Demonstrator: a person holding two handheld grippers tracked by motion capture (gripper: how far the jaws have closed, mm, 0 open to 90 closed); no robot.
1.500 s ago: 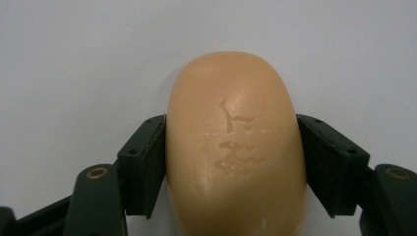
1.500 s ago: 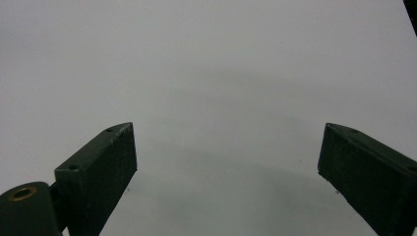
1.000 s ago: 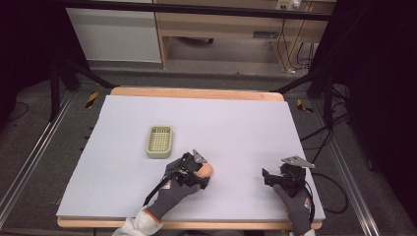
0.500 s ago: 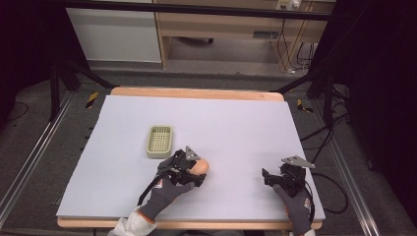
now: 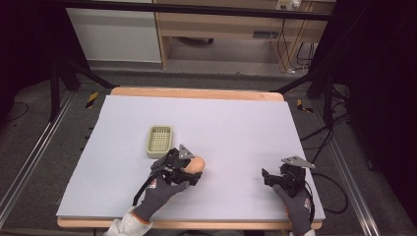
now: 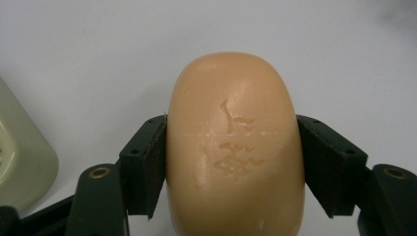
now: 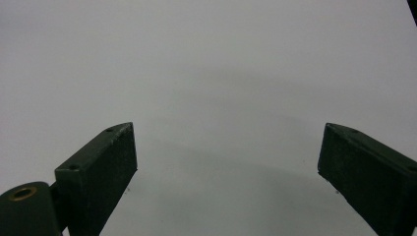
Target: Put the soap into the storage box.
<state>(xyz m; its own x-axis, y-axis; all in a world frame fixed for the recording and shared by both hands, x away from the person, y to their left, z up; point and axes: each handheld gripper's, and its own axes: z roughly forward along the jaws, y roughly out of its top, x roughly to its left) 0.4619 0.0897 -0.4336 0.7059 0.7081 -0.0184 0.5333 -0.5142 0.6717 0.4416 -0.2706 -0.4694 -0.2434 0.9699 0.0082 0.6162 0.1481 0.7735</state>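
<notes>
My left gripper (image 5: pixel 193 168) has its jaws pressed on both sides of the soap (image 6: pixel 233 147), so it grips the bar firmly. A stamped mark is on the top face of the soap. The soap is near the dish (image 5: pixel 160 140), just in front of it and a little to the right, over the white table (image 5: pixel 236 128). My right gripper (image 5: pixel 268 177) is well apart from the dish, at the right near edge, with its jaws spread wide and nothing between them.
</notes>
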